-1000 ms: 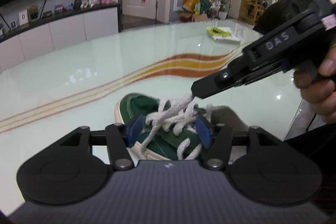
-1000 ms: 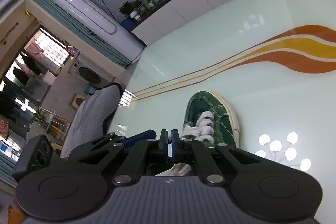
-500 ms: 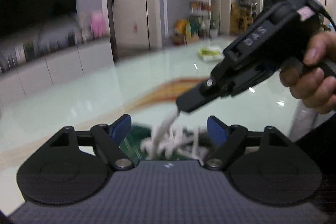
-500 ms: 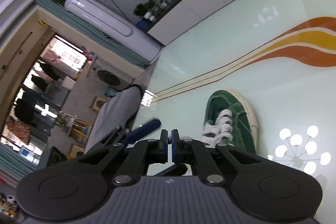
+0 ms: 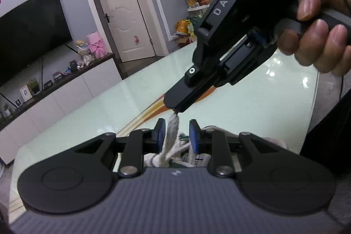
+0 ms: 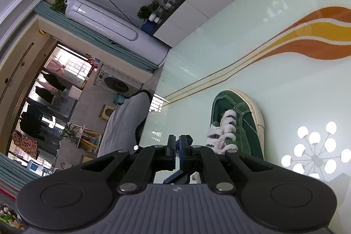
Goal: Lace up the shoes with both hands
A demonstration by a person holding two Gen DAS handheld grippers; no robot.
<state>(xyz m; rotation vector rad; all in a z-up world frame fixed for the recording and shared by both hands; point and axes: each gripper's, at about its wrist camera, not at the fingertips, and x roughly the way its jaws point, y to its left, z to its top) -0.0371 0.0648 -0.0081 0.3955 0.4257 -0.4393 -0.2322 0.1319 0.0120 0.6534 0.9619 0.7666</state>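
- Lace (image 5: 173, 126): a white strand is now drawn up taut from the shoe (image 6: 239, 122), its top end pinched in the tip of the right gripper (image 5: 175, 110); a second ago the same tip was down at the crossed laces, so the strand has been lifted well clear of the eyelets.
- Right gripper: clenched on the lace, pads seen pressed together in the right wrist view.
- Left gripper (image 5: 175, 135): released, but its blue pads have been narrowed from a wide spread to just either side of the raised strand, not yet touching it.
- Judged meaning: slack has been pulled through; a hand-over or second grasp lower on the strand appears to be the step in hand.
- Shoe: green, with a pale sole, lying on the glossy worktop (image 6: 285, 80) near its front edge, toe pointing far; mostly hidden beneath the left gripper in the left wrist view.
- Surroundings: orange and yellow stripes across the worktop, lamp glare near the shoe, a television (image 5: 28, 36) and low cabinet at far left.
- Obstruction: loose lace loops are bunched under the left gripper and could be caught together with the strand.
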